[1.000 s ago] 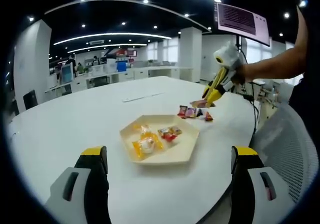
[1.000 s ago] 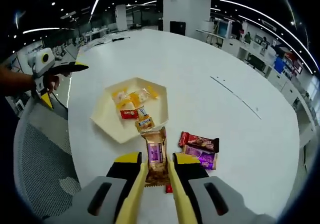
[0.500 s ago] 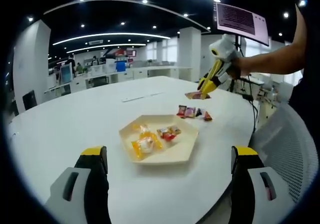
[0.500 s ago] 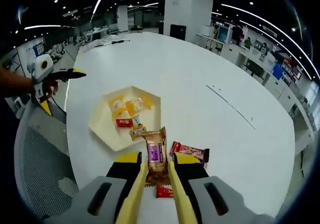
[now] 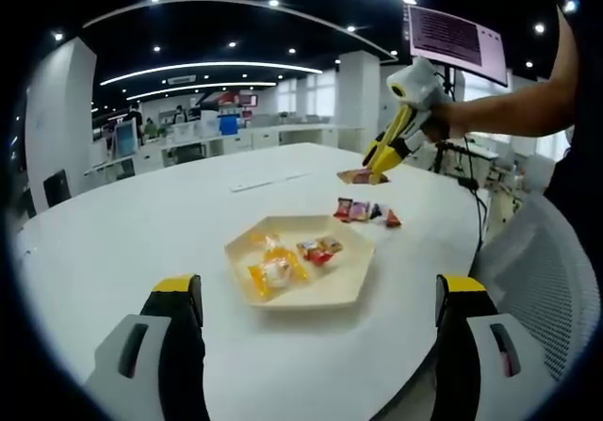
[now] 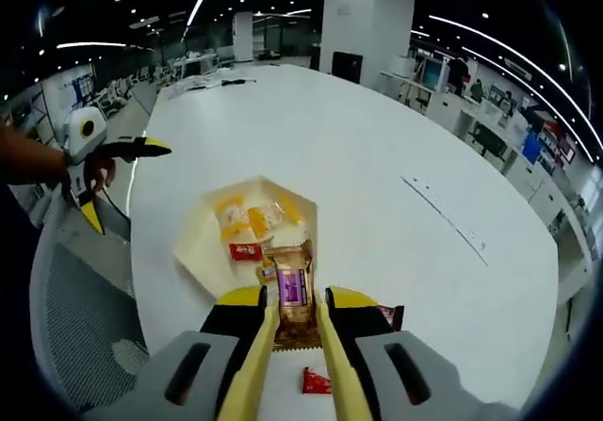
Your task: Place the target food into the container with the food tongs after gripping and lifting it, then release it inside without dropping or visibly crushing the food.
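Right gripper (image 6: 294, 310) held above table (image 6: 377, 176), jaws clamped on purple snack packet (image 6: 292, 287) over tray (image 6: 203, 242) edge. Left gripper (image 5: 320, 331) level at table's edge, jaws wide apart.

The yellow-tipped right gripper (image 6: 297, 322) clamps a brown snack packet (image 6: 293, 289) between its jaws; the left gripper (image 5: 316, 294) gapes wide, empty.
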`<state>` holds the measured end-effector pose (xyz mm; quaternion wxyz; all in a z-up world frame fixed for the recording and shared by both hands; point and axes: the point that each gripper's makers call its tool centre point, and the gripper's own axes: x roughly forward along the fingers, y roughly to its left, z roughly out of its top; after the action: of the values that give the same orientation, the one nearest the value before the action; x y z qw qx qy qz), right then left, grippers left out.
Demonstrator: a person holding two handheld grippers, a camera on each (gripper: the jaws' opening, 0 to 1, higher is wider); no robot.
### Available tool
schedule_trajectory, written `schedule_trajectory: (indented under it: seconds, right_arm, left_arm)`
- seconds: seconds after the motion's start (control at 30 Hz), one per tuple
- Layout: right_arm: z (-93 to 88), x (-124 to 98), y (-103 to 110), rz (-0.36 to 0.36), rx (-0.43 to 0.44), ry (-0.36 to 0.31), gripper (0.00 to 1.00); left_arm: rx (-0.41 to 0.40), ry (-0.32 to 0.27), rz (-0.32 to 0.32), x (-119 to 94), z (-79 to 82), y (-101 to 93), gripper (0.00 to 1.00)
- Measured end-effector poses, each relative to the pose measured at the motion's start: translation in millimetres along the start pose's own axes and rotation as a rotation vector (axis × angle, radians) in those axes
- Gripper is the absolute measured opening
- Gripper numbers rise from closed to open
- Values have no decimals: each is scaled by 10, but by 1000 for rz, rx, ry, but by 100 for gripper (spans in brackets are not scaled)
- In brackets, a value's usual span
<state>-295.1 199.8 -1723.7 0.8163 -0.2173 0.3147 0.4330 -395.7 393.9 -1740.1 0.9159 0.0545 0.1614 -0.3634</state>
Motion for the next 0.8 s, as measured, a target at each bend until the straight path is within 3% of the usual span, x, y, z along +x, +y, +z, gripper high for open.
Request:
schedule_trajectory:
  seconds: [0.43,0.8]
  right_arm:
    - [353,171,171,34,-33,-29,24]
    - [527,314,230,49,-45,-39,24]
  left_arm:
    - [-5,-11,12,-13,24,21,99]
    - [-5,-16,20,-18,26,43,99]
